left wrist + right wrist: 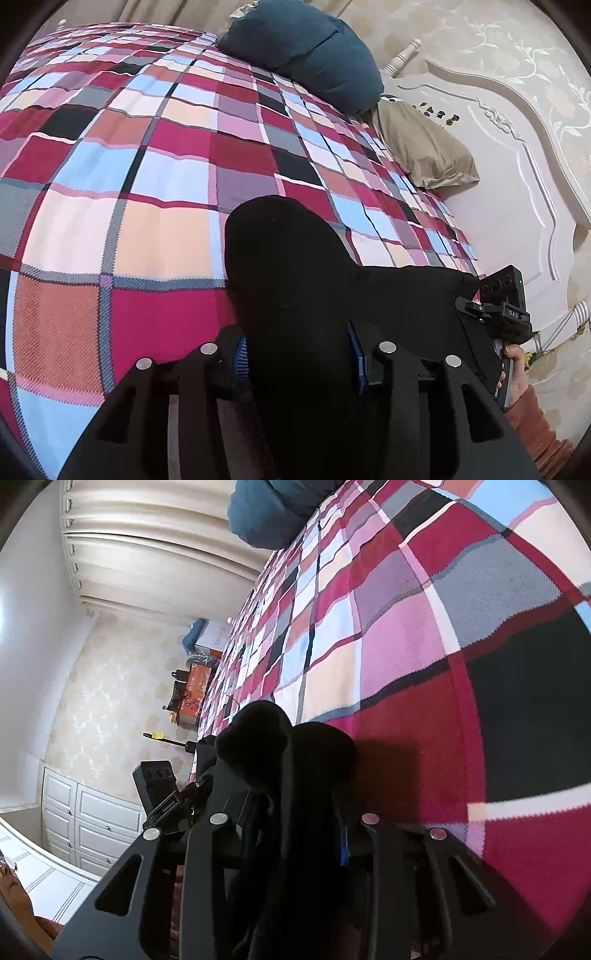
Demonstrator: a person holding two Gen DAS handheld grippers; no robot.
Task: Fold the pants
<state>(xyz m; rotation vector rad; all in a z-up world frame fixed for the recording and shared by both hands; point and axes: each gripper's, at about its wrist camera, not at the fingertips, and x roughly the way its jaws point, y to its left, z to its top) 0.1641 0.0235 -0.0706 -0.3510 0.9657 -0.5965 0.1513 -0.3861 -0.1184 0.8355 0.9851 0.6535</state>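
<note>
The black pants (288, 266) bunch up between my left gripper's (299, 354) blue-padded fingers, which are shut on the fabric just above the checked bedspread (147, 177). The cloth runs right toward the other gripper (506, 310), seen at the bed's edge with a hand on it. In the right wrist view my right gripper (291, 834) is shut on a thick fold of the black pants (266, 738), held beside the bedspread (406, 646). The left gripper's body (162, 794) shows to the left. The rest of the pants is hidden.
A dark blue pillow (306, 48) and a tan pillow (424, 147) lie at the head of the bed by the white headboard (498, 184). Curtains (147, 554), white drawers (88, 823) and an orange box (195, 690) stand beyond the bed.
</note>
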